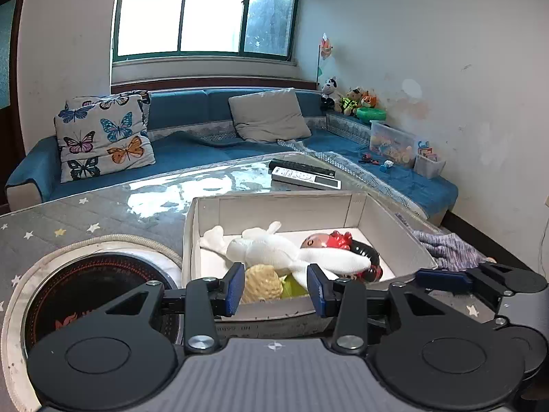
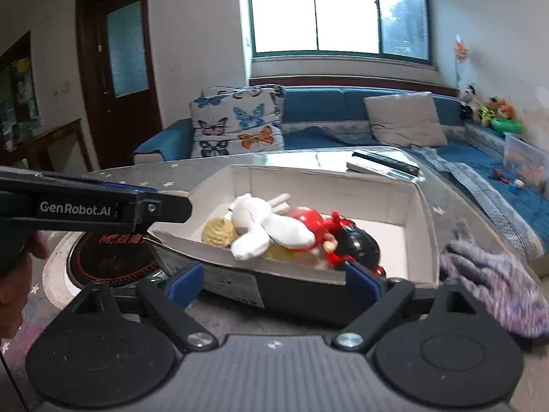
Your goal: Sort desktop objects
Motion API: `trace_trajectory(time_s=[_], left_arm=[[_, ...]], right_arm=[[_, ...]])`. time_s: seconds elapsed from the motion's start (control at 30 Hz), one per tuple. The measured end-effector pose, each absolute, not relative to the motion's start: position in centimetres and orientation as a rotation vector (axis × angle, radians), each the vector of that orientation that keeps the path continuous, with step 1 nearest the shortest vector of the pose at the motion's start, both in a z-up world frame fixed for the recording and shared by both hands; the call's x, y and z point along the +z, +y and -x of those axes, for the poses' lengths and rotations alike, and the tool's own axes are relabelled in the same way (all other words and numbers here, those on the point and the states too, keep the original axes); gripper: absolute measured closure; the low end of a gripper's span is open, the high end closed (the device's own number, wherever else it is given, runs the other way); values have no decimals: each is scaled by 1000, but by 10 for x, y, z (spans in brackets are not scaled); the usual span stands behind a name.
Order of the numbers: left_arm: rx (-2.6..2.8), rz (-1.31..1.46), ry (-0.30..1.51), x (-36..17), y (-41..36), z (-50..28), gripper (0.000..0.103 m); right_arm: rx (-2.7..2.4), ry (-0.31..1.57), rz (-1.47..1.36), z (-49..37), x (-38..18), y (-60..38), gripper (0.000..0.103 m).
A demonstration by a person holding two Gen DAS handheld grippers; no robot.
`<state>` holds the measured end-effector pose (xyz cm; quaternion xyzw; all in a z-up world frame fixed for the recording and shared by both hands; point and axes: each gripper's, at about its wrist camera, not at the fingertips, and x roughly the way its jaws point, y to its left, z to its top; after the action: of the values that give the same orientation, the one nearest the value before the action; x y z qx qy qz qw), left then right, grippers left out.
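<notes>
**Inspector A:** Progress? The white plush toy (image 1: 274, 250), red-and-black toy (image 1: 357, 250) and yellow toy (image 1: 262, 283) are already lying in the cardboard box (image 1: 387, 226) on the tabletop (image 1: 103, 213). Two remotes (image 1: 303, 173) and a knitted cloth (image 2: 494, 285) are still lying outside.

**Inspector B:** Orientation? The plush is lying lengthwise across the box, head toward its left wall. The left tool (image 1: 276, 290) and right tool (image 2: 271, 279) are both standing released, grasping nothing.

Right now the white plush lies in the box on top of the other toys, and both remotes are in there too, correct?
Not quite. The remotes lie on the table beyond the box, not in it; the left wrist view shows this. The white plush does lie on the other toys.
</notes>
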<state>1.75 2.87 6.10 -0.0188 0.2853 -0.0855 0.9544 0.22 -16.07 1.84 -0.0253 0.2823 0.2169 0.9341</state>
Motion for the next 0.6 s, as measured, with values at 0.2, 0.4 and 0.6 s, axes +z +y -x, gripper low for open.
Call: trace_trajectory(time_s=[0.2, 0.4, 0.6], left_arm=[[-173, 10, 607, 51, 22, -12, 60], [-173, 11, 627, 45, 20, -8, 60], [-169, 7, 622, 44, 18, -3, 60]], right_arm=[[406, 578, 38, 7, 15, -165, 1], [389, 590, 13, 11, 10, -168, 1], [371, 594, 18, 16, 6, -167, 0]])
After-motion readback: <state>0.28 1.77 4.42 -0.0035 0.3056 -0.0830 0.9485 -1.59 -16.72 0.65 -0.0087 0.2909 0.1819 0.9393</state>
